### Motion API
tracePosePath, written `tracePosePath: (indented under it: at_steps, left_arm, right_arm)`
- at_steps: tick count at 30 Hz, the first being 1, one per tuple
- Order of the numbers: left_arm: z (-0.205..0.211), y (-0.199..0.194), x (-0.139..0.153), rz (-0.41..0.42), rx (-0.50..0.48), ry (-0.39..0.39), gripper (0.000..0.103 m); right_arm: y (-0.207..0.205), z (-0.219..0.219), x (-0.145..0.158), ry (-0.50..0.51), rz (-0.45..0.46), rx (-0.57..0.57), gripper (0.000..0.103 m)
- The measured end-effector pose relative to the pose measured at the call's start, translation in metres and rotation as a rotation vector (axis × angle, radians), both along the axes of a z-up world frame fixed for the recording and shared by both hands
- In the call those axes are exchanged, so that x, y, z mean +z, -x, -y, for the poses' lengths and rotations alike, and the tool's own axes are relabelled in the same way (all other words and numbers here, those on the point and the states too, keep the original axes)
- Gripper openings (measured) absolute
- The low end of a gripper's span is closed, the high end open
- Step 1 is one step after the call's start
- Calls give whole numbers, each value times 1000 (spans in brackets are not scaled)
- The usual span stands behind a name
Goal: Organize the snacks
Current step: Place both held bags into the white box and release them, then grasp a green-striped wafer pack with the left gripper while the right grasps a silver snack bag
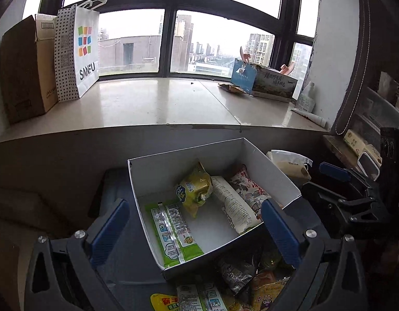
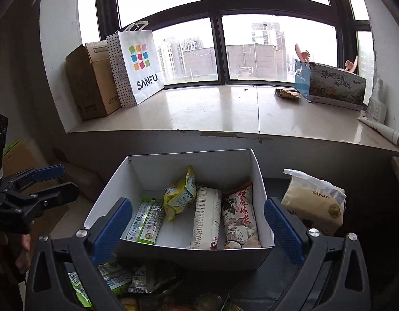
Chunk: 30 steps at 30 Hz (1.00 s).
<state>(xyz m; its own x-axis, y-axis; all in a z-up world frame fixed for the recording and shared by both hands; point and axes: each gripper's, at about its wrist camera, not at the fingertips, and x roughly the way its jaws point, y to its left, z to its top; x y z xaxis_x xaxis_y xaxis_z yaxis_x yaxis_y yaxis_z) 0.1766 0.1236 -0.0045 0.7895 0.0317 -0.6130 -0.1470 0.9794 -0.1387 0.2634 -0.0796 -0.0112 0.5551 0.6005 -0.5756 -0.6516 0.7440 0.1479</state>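
Four snack packs lie inside the white box, which I take as my landmark. Against its left wall rests a green-edged flat pack; beside that a yellow-green pouch leans tilted toward the back wall; then a long white pack and, touching it along the right wall, a pack with red lettering.

My left gripper hovers over the near edge of the box with its jaws spread wide and nothing between the pads. My right gripper hangs the same way, fully spread and empty, its blue pads flanking the box front.

Nearer to me than the box, loose snack packets lie in a heap on the dark surface. Just right of the box stands a beige bag with its top folded.

Behind the box runs a pale window ledge. On it, far left of the box, sit a brown carton and a white shopping bag, touching each other; far right sits a printed carton.
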Motion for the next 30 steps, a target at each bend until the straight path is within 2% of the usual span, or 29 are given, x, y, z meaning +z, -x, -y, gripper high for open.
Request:
tracePosePath:
  at_steps: [4, 7, 10, 12, 16, 19, 23, 25, 28, 30]
  left_arm:
    - [16, 47, 5, 48, -40, 11, 103]
    - [27, 78, -5, 42, -58, 17, 103]
    - [35, 104, -24, 22, -55, 43, 103]
    - [42, 120, -40, 4, -37, 27, 103]
    - [54, 146, -72, -26, -31, 50, 103]
    - [57, 144, -86, -71, -33, 42, 103]
    - [53, 121, -95, -120, -25, 0, 103]
    - [47, 109, -103, -122, -25, 9, 103]
    - [43, 89, -121, -168, -30, 39, 103]
    - [46, 76, -130, -184, -43, 22, 103]
  right_arm:
    - [45, 32, 1, -63, 29, 51, 103]
    - [83, 56, -3, -132, 63, 93, 103]
    - [114, 69, -13, -136, 71, 90, 103]
    - [132, 79, -22, -146, 71, 80, 103]
    - [154, 95, -48, -146, 19, 41, 103]
    - [165, 105, -64, -131, -15, 24, 103]
    - [176, 108, -69, -107, 10, 29, 103]
    - [177, 107, -70, -104, 13, 38, 103]
    - [178, 104, -71, -87, 22, 41, 103]
    - [179, 102, -73, -83, 22, 48, 103]
